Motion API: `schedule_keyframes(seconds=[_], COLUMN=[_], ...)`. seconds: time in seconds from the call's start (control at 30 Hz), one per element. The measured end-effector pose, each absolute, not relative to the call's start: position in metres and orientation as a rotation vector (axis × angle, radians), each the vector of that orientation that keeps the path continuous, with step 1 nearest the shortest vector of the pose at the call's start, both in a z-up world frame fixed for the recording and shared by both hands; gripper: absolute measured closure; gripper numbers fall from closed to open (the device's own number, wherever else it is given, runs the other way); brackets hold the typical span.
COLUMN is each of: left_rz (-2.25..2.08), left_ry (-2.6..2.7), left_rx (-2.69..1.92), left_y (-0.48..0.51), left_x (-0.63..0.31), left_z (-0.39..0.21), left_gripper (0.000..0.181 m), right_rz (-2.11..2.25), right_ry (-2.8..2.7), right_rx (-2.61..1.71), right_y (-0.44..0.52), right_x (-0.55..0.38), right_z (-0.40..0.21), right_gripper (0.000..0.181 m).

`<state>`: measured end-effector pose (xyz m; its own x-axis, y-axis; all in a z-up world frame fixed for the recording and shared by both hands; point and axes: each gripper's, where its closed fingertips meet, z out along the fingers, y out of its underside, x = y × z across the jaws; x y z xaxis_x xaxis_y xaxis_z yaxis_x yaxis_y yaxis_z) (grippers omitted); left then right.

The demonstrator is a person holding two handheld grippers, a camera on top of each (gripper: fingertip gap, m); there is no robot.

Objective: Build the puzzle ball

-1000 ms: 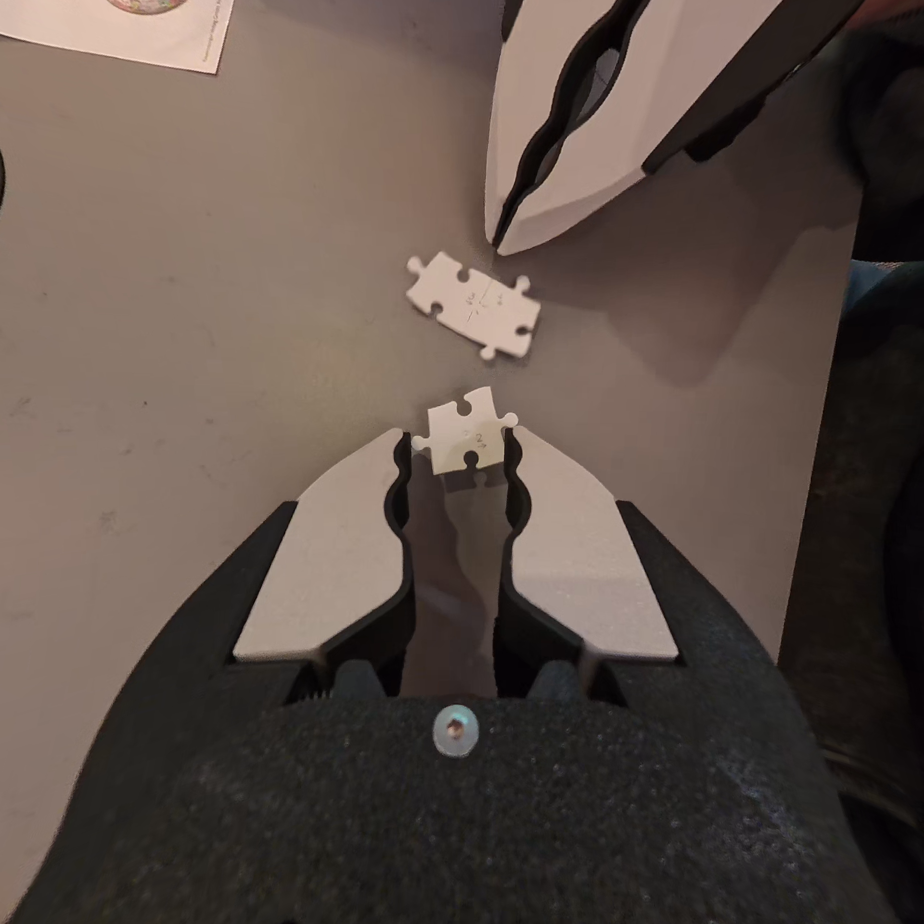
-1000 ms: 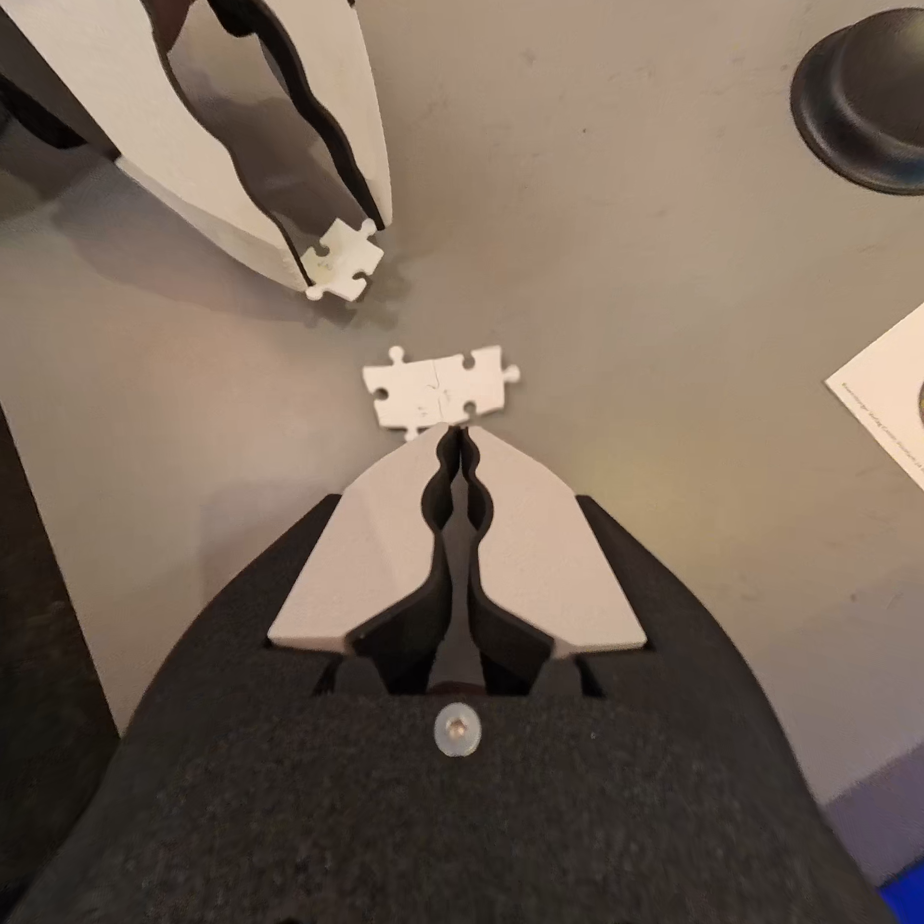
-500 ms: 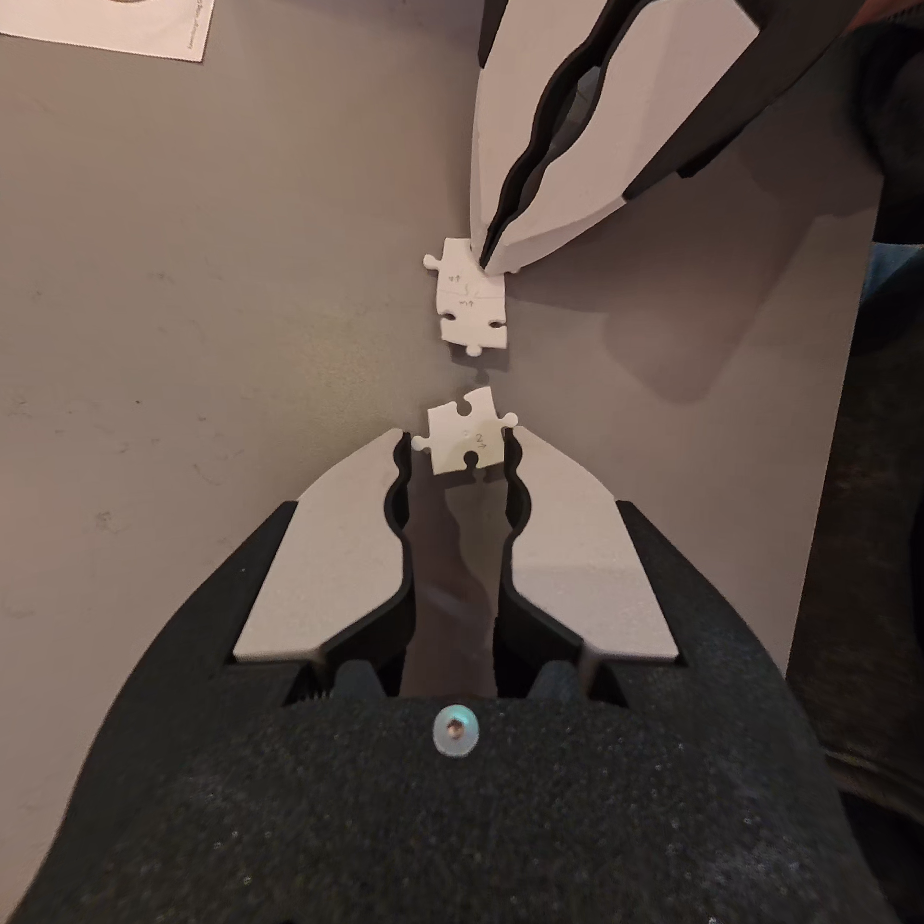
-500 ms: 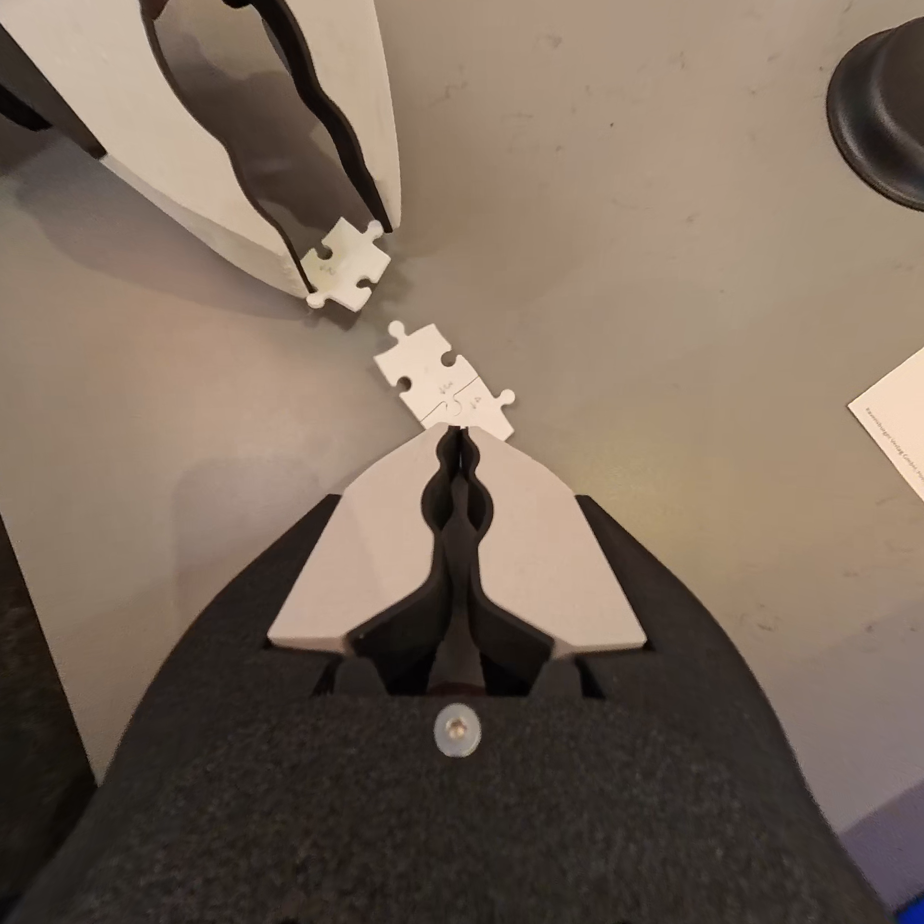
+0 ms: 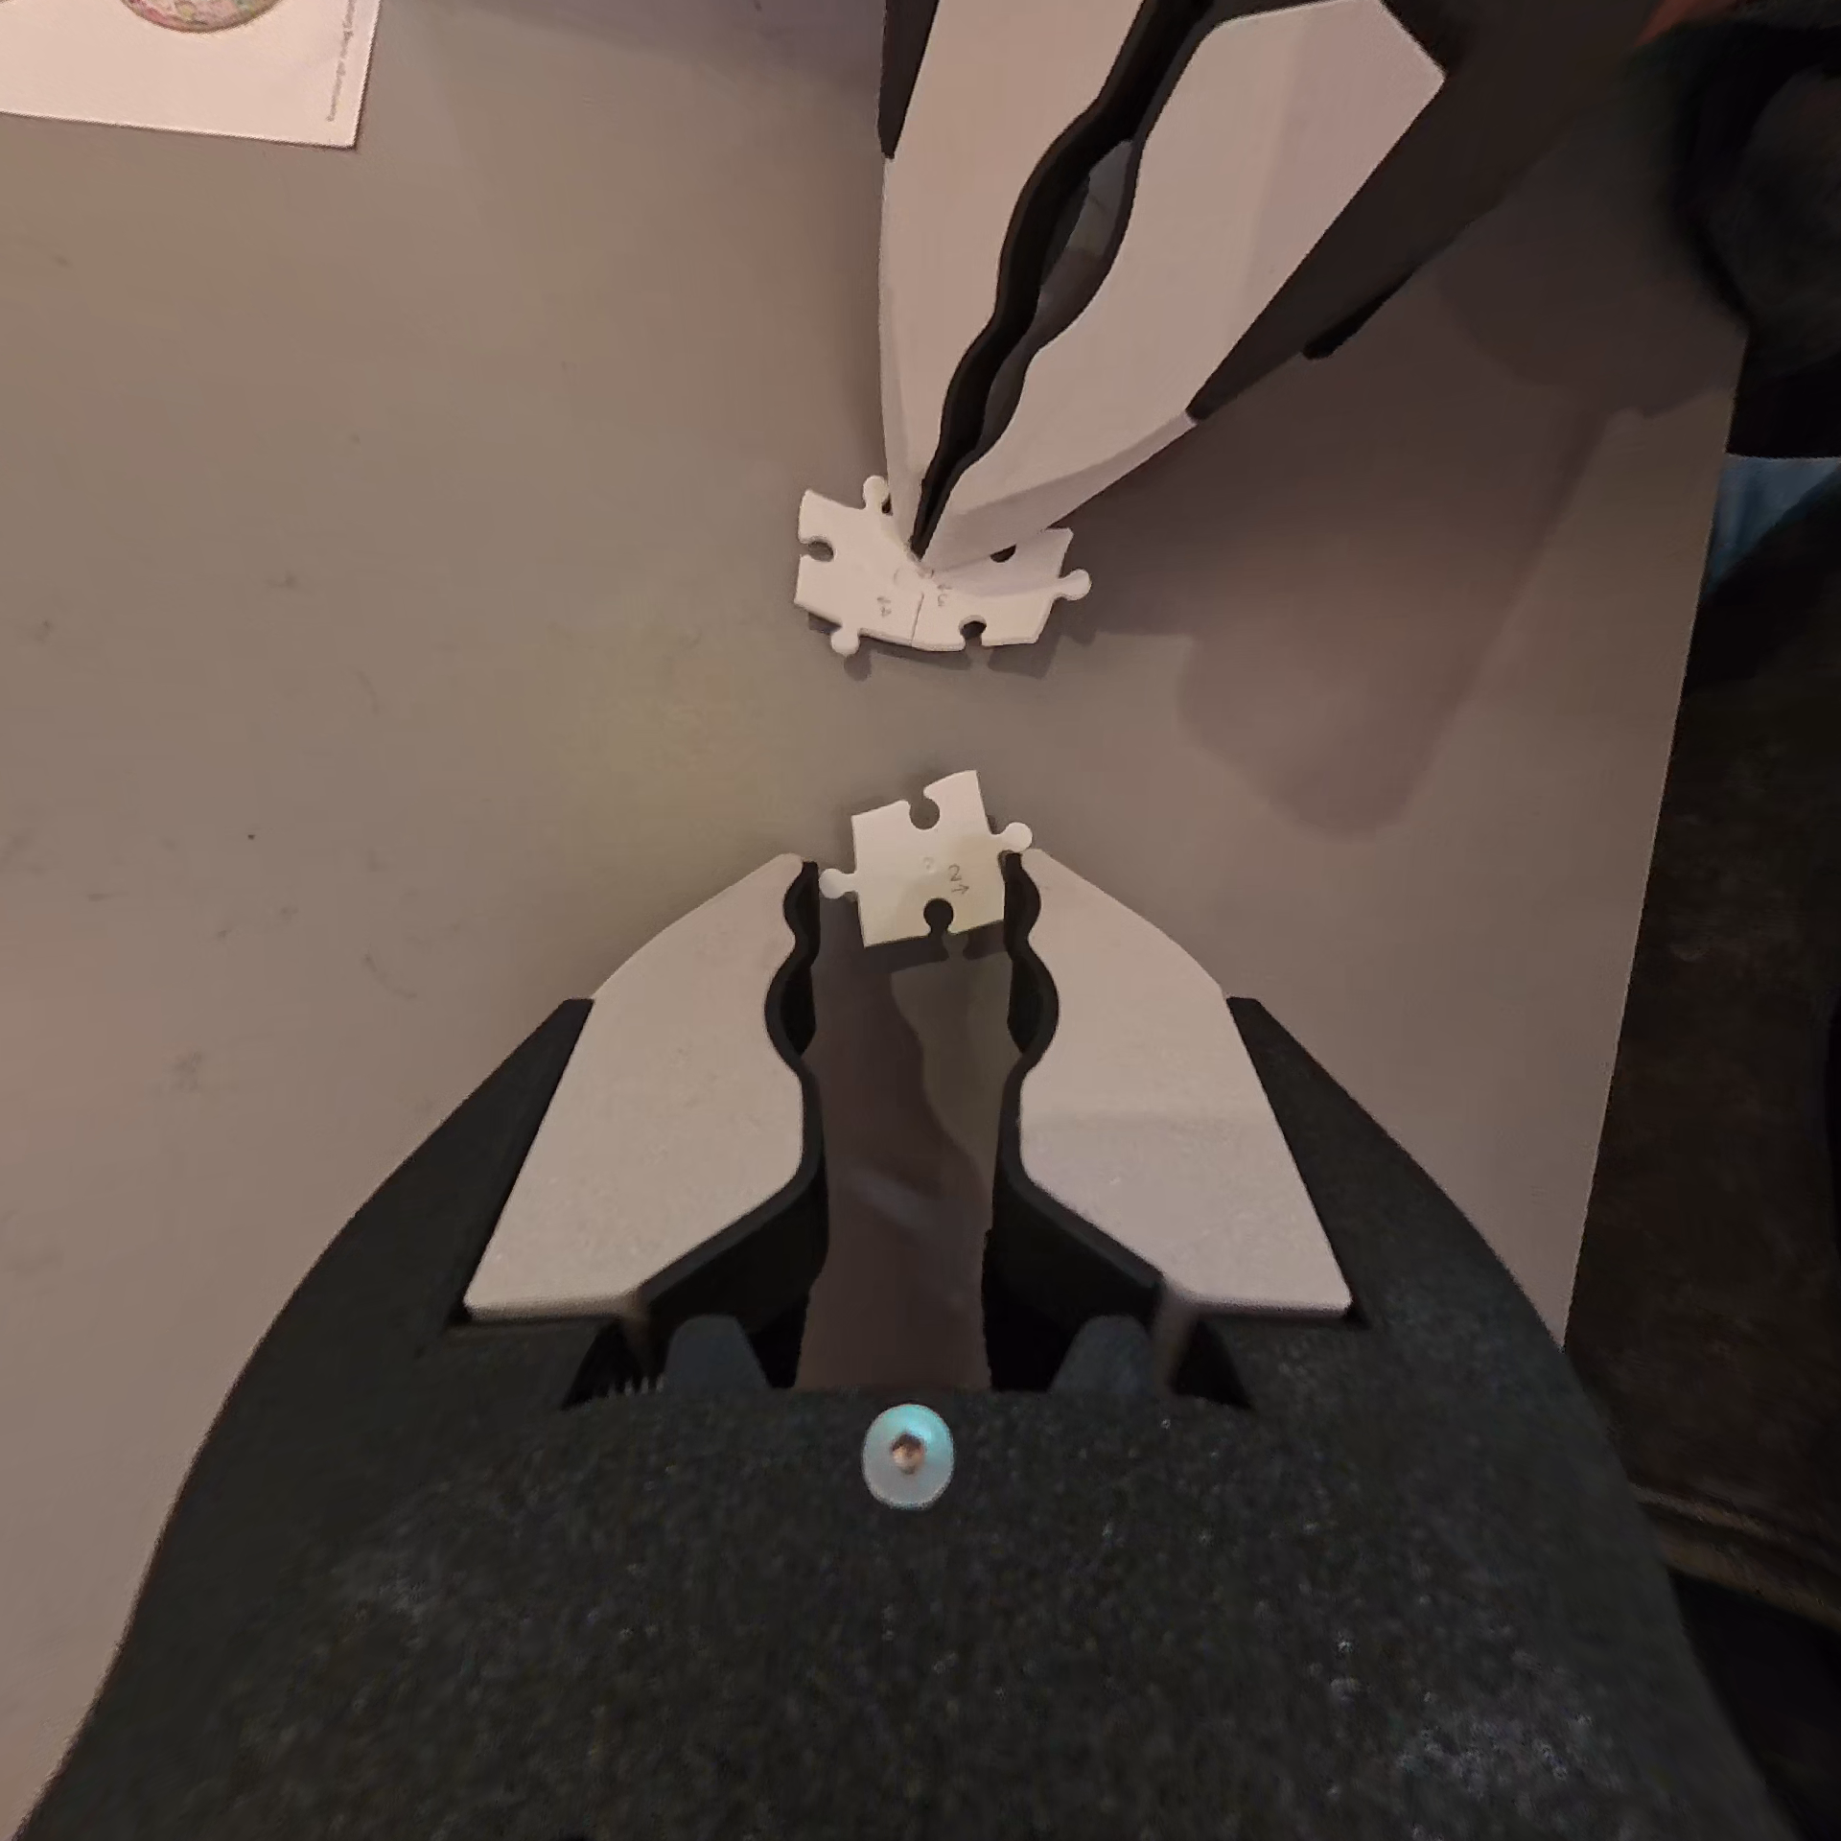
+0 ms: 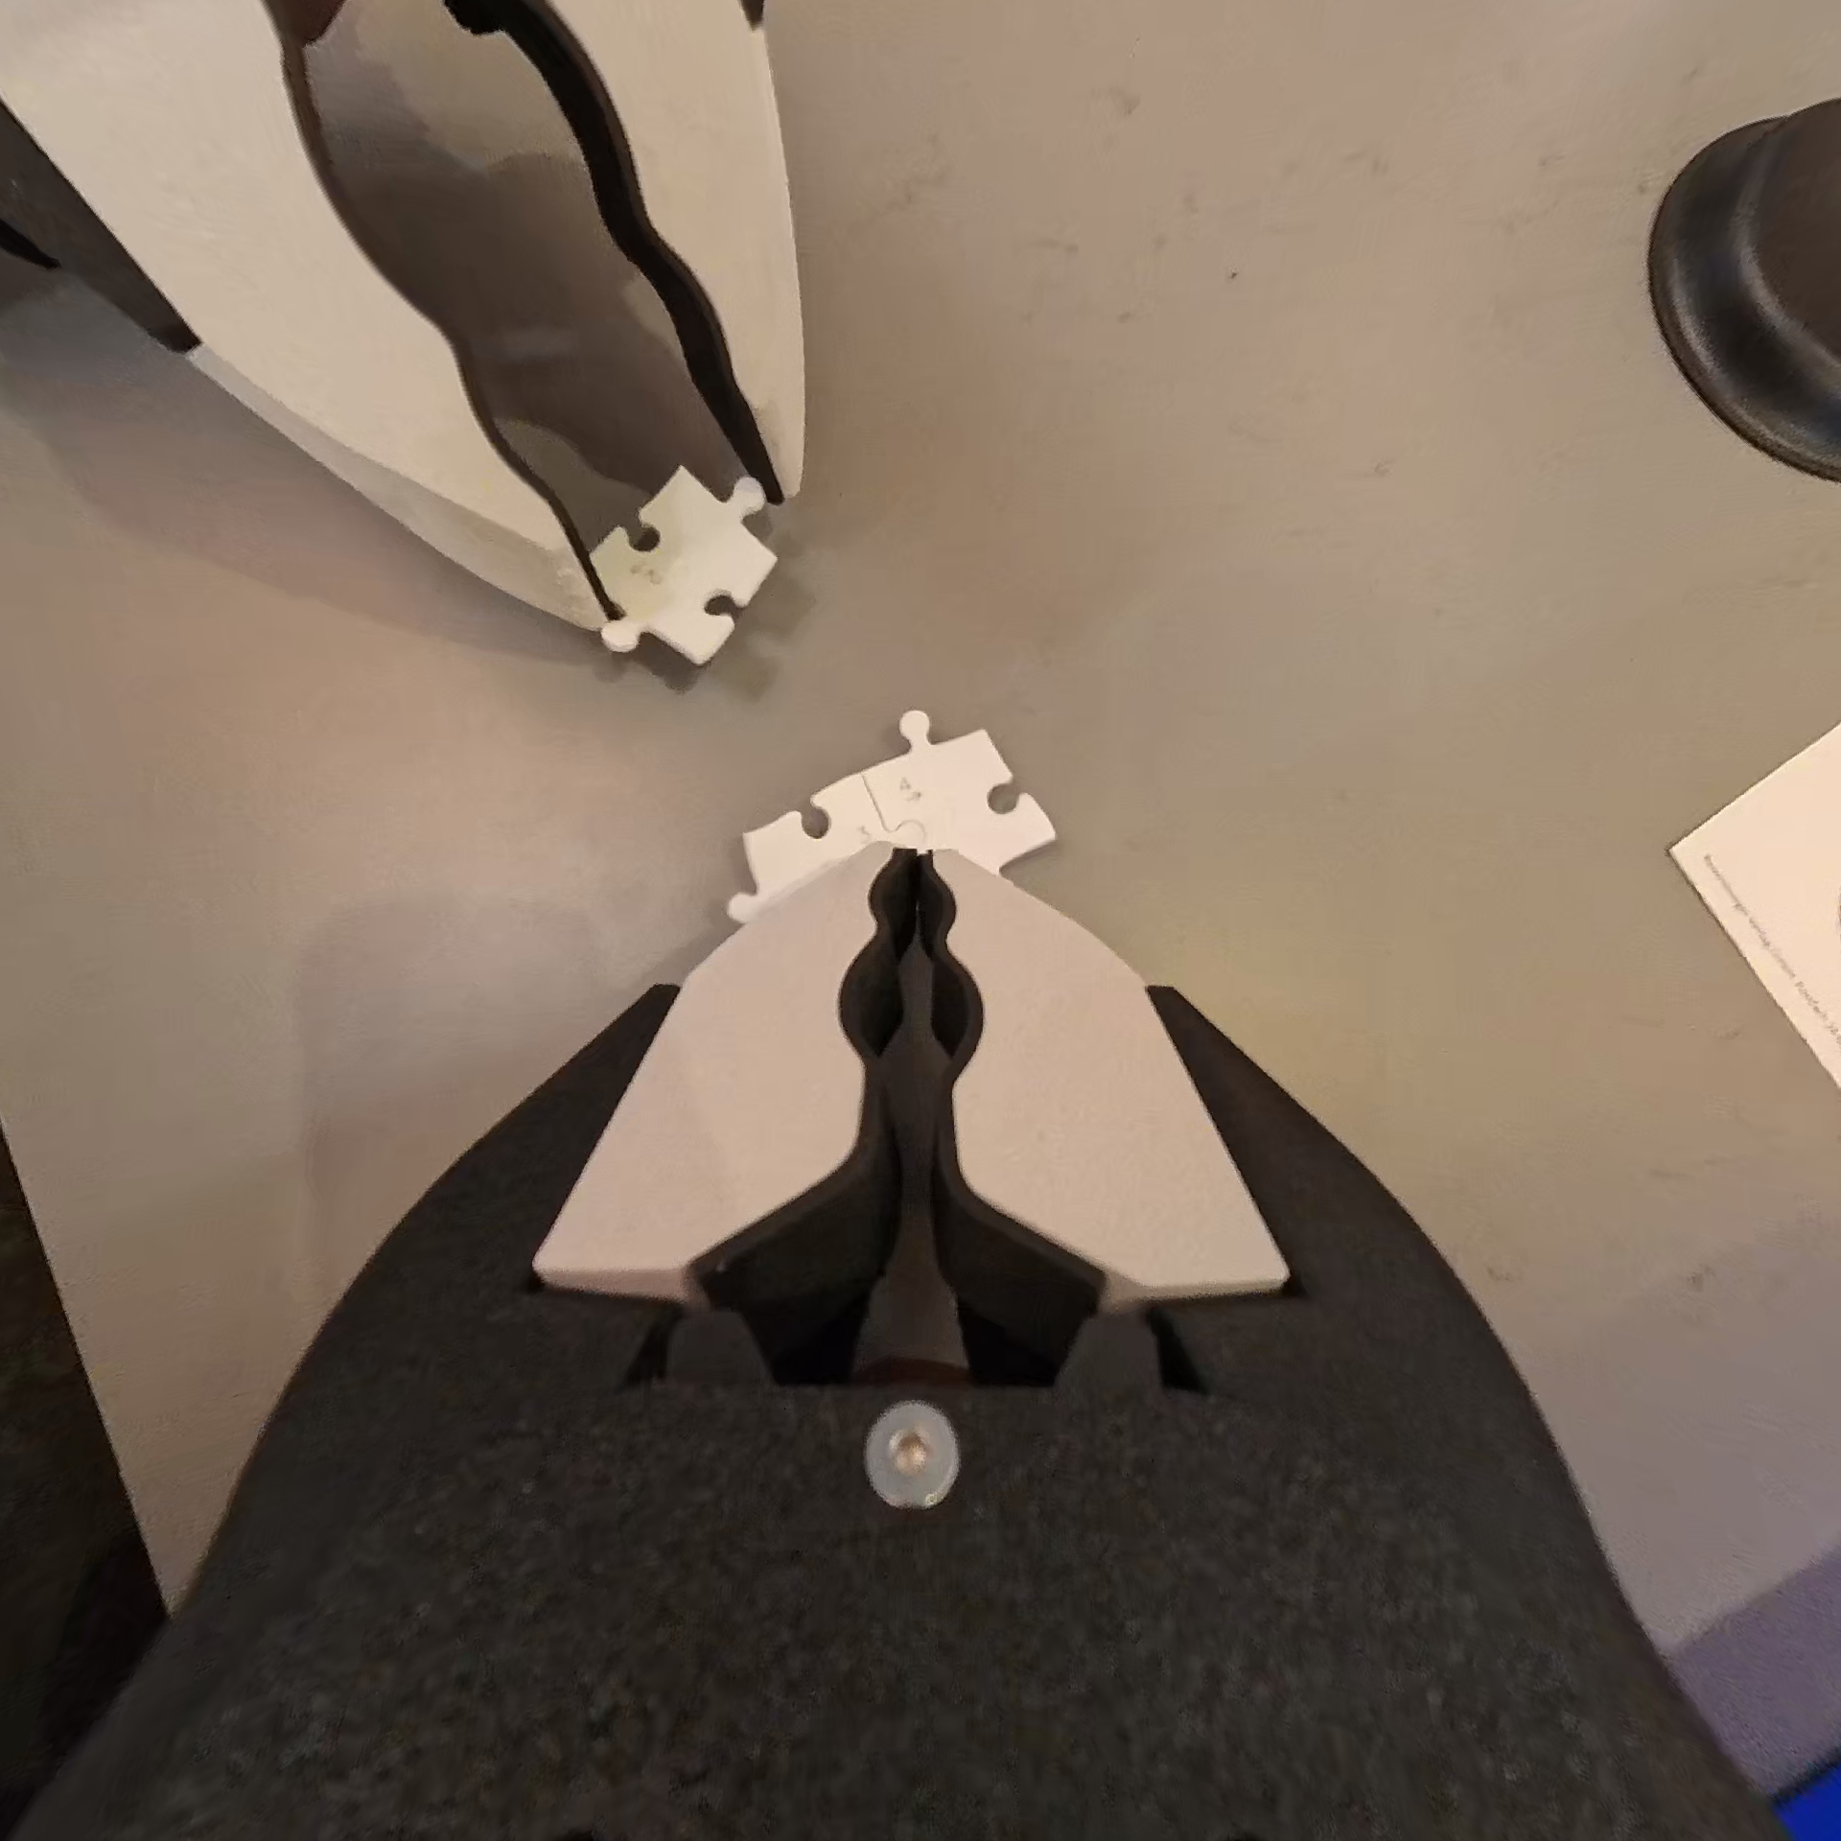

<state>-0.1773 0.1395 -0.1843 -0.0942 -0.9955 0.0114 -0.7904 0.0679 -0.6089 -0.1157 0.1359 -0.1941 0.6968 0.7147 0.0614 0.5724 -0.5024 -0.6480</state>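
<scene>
Two grippers are facing each other over the grey table [image 5: 398,598]: the left gripper [image 5: 912,877] is pinching a single white puzzle piece [image 5: 931,862] between its fingertips, while the right gripper [image 6: 915,857], fingers closed together, is pressing its tips onto the joined pair of pieces [image 6: 936,797] lying near it.

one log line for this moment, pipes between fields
left gripper: shut on single puzzle piece | right gripper: shut, tips on joined pair | pair flat on table, apart from single piece
</scene>
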Motion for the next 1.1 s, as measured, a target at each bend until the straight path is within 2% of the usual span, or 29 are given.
schedule_keyframes(seconds=[0.57,1.1], left_rz=[-0.657,-0.666], left_ry=[2.092,2.190], left_rx=[-1.635,-1.621], left_y=[0.125,0.118], left_x=[-0.157,-0.174], left_z=[-0.185,-0.194], left_gripper=[0.146,0.146], right_rz=[0.288,0.296], right_ry=[-1.021,-1.012], right_rx=[-2.222,-2.189], right_y=[0.134,0.134], right_x=[-0.119,-0.121], right_z=[-0.194,-0.186], right_gripper=[0.181,0.181])
